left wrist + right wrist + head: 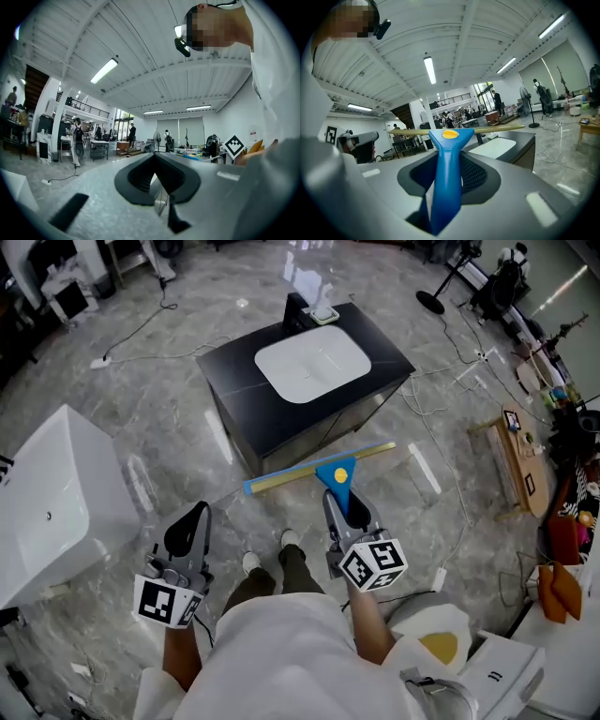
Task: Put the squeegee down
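I am holding the squeegee (pixel 335 474) in my right gripper (pixel 345 507), whose jaws are clamping on either side of its blue handle. In the right gripper view the handle (pixel 446 183) is running up between the two dark pads, and the yellow button (pixel 450 134) is sitting at the top of the head. The long brass-coloured blade strip (pixel 281 480) is lying crosswise, well clear of the floor, between me and the black vanity cabinet (pixel 234 381). It is touching nothing but my gripper.

My left gripper (pixel 197 512) is carrying nothing; in the left gripper view its jaws (pixel 154 155) are meeting at the tips with only the room showing past them. I am holding it out to the left of the other one, over the grey marble floor (pixel 187 306).

The white basin (pixel 312 364) is sitting in the cabinet top straight ahead of me, and the right gripper view is showing it just beyond the squeegee's head. A white bathtub (pixel 52 493) is standing on my left, and a low wooden bench (pixel 517 465) on my right. My shoes (pixel 251 563) are showing between the two grippers.
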